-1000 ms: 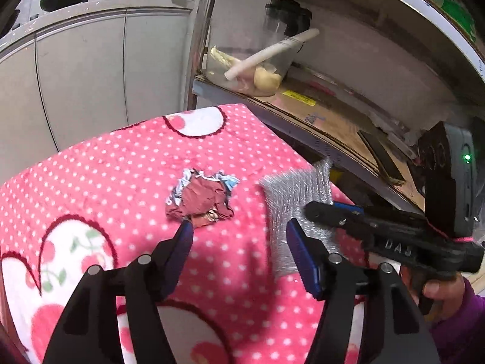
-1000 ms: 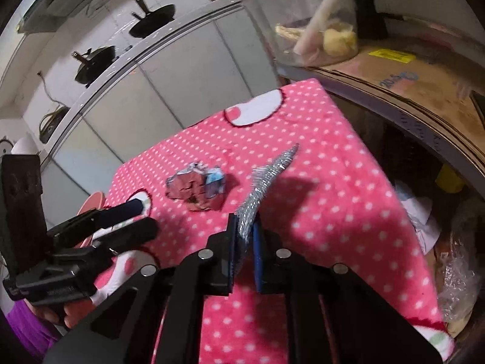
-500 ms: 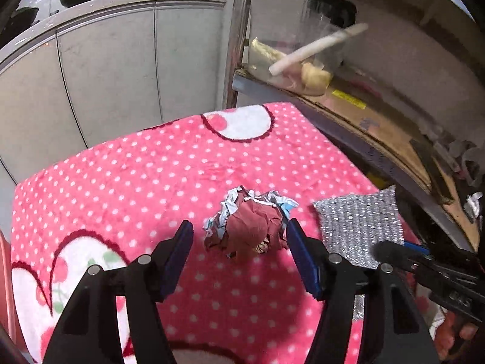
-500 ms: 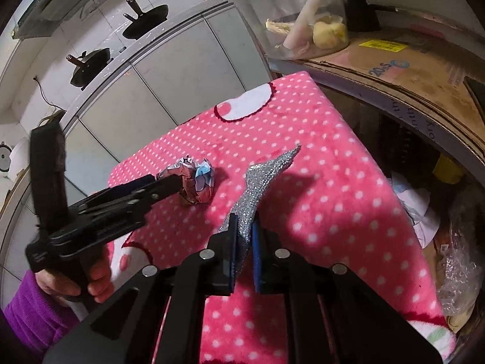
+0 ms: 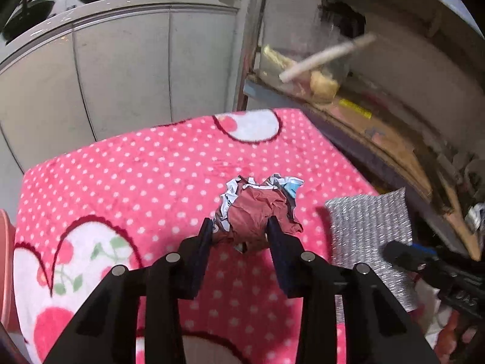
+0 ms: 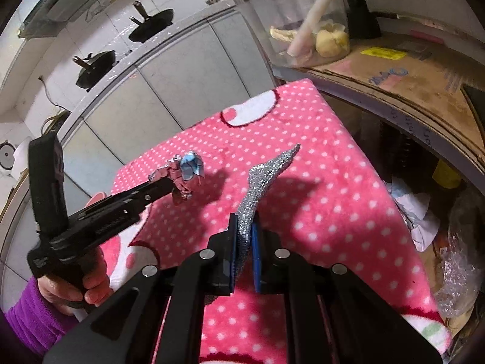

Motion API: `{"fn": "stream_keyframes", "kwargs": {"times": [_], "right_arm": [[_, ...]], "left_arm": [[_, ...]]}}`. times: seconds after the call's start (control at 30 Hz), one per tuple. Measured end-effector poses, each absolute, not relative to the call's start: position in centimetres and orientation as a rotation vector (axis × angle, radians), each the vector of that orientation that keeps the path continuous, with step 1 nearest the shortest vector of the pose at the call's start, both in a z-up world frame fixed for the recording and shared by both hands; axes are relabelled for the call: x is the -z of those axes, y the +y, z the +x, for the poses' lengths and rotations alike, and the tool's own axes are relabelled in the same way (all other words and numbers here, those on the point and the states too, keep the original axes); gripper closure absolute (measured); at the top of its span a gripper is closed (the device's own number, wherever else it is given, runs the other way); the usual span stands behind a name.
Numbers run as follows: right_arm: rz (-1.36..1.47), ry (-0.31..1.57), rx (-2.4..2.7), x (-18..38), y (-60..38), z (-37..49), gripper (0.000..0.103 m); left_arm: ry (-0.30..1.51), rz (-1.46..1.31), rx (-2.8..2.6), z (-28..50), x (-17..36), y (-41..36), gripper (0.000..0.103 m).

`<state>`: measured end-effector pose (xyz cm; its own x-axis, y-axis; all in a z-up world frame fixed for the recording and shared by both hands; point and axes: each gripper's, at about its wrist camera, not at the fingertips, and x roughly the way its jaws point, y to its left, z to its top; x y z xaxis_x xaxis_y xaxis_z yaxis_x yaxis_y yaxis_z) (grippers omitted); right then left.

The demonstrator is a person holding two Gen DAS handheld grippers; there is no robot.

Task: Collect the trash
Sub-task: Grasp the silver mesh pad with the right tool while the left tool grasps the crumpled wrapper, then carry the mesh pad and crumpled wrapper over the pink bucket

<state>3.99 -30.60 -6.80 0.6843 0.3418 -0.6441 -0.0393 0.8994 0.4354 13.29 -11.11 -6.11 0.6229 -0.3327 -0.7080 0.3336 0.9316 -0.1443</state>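
Observation:
A crumpled red and silver wrapper [image 5: 257, 209] is clamped between the pads of my left gripper [image 5: 239, 230], held just above the pink polka-dot cloth [image 5: 151, 176]. In the right wrist view the same wrapper [image 6: 183, 176] hangs at the tip of the left gripper [image 6: 169, 183]. My right gripper [image 6: 244, 230] is shut on a silver glittery sheet [image 6: 260, 182], which stands up edge-on above the cloth [image 6: 333, 200]. That sheet [image 5: 369, 227] shows flat at the right of the left wrist view.
A shelf lined with cardboard [image 6: 424, 69] runs along the right, with a clear container of food scraps and a white stick [image 6: 315, 30]. Crumpled paper and plastic [image 6: 415, 209] lie below the table's right edge. White cabinets [image 5: 121, 75] stand behind. A pink rim [image 5: 6, 261] is at the left.
My left gripper moved forward onto the crumpled wrapper, closed on it and lifted it a little. The right gripper kept its hold on the silver sheet.

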Motion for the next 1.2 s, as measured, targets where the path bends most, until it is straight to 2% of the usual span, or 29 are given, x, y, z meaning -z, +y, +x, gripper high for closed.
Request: {"fn": "stream_keyframes", "kwargs": {"times": [0.57,1.2], "right_arm": [[0.292,0.702,-0.350,1.8,-24.3,3.3,0.094],[0.172,0.682,-0.590,-2.5,-10.5,7.0,0.094]], "left_arm": [[0.642,-0.137,0.271,7.4,-0.1,-3.3,0.067],[0.547,-0.239,-0.001,3.3,-0.6,9.9,0.067]]}}
